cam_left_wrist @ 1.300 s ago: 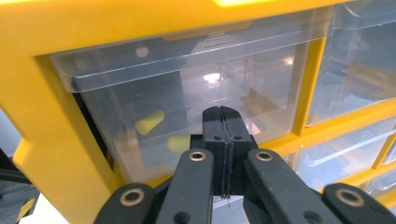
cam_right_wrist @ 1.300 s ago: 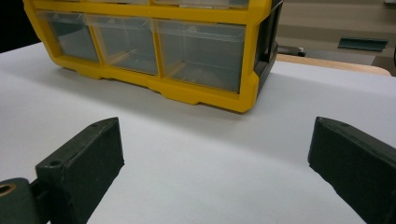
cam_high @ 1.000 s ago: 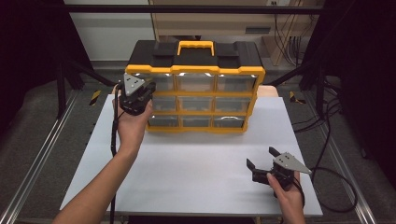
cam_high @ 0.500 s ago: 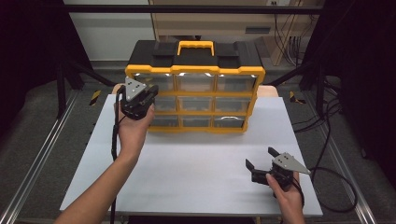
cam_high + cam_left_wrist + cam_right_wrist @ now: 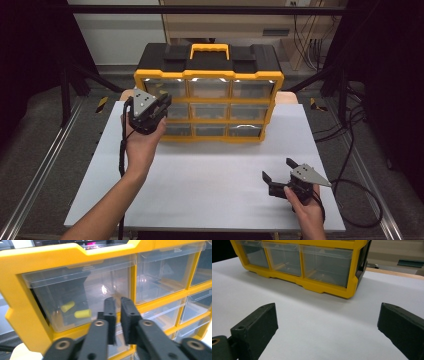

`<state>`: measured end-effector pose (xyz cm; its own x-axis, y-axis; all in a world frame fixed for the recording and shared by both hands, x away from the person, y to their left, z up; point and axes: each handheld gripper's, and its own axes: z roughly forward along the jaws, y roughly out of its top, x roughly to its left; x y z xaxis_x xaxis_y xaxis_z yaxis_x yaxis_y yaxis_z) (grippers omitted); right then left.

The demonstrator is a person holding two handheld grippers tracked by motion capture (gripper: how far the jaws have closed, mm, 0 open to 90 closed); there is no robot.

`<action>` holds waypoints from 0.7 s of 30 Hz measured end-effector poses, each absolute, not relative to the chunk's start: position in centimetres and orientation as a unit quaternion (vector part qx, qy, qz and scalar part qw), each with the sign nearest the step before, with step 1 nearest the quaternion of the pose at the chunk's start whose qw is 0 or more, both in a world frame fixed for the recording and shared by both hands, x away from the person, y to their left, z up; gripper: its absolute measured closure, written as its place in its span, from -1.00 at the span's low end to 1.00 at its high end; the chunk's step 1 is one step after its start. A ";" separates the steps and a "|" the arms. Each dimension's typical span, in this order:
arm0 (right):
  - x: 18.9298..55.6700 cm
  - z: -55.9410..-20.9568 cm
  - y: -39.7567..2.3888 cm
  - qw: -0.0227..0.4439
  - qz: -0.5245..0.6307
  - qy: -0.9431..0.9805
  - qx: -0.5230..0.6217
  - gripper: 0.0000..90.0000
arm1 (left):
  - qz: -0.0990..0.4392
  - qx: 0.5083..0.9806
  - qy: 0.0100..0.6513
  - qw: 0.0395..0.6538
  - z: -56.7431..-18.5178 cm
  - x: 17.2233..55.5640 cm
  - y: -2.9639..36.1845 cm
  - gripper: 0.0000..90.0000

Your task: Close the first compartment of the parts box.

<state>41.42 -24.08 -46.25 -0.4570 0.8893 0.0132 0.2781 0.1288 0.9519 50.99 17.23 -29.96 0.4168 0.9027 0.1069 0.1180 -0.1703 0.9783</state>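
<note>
A yellow and black drawer organiser [image 5: 207, 65] with clear drawers stands at the back of the white table [image 5: 210, 195]. My left gripper [image 5: 161, 103] is held up against its left column, at the top left drawer [image 5: 82, 290]. Its jaws have just been opening and now stand a narrow gap apart [image 5: 118, 307], with nothing between them. Two yellow foam plugs [image 5: 83, 313] lie inside that drawer. My right gripper [image 5: 277, 170] rests low over the table's front right, jaws wide open [image 5: 329, 322] and empty, facing the organiser's bottom row [image 5: 327, 263].
The organiser's yellow carry handle [image 5: 210, 49] lies flat on its black lid. Black cables [image 5: 350, 185] trail off the table's right edge. Metal frame rails [image 5: 35, 185] run along both sides. Bare white tabletop [image 5: 200, 170] lies between the two grippers.
The left gripper has shifted slightly toward me in front of the left column of drawers. The right gripper has stayed where it was.
</note>
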 end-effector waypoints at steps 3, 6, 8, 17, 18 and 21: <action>41.4 -46.2 -24.0 0.303 0.506 0.688 0.423 -0.92 | 0.385 0.662 0.375 0.523 -29.9 50.9 17.3 0.31; 41.4 -46.3 -24.0 0.301 0.506 0.688 0.425 -0.92 | 0.393 0.657 0.361 0.532 -29.9 50.5 17.3 0.00; 41.4 -46.3 -24.0 0.301 0.506 0.688 0.424 -0.92 | 0.396 0.655 0.348 0.541 -29.8 50.5 17.3 -0.20; 41.3 -46.2 -24.0 0.302 0.509 0.688 0.421 -0.92 | 0.372 0.659 0.344 0.556 -30.1 50.5 17.0 -0.82; 41.3 -46.2 -24.1 0.302 0.509 0.687 0.421 -0.92 | 0.370 0.658 0.343 0.559 -30.1 50.5 16.9 -0.84; 41.3 -46.2 -24.1 0.302 0.509 0.687 0.421 -0.92 | 0.369 0.660 0.336 0.562 -30.1 50.4 16.8 -0.88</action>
